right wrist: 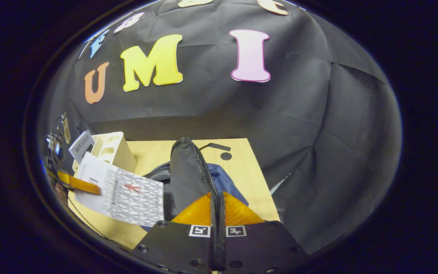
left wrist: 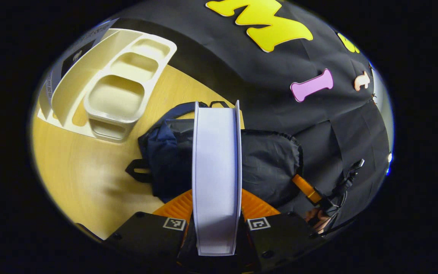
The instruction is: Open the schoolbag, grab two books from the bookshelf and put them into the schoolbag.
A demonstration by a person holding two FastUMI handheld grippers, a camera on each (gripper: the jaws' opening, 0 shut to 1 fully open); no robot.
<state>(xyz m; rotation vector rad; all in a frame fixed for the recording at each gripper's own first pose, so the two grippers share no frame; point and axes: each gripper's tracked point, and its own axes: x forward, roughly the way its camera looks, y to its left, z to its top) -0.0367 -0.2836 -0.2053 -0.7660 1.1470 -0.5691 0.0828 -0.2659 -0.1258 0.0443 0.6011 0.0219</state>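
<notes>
one stiff book sits clamped edge-on in the left gripper; ahead, the right gripper pinches the soft schoolbag flap, best held by its zipper edge.

Your schoolbag is dark navy and black, lying slumped on the wooden table just beside the cream bookshelf. In the right gripper view its black flap stands lifted upright, zipper edge showing, with blue fabric behind it. One white-covered book is held edge-on directly over the schoolbag, its page block facing you. In the right gripper view that book's patterned grey-and-white cover shows tilted at the schoolbag's near side. A second book leans against the bookshelf, beyond the schoolbag.
</notes>
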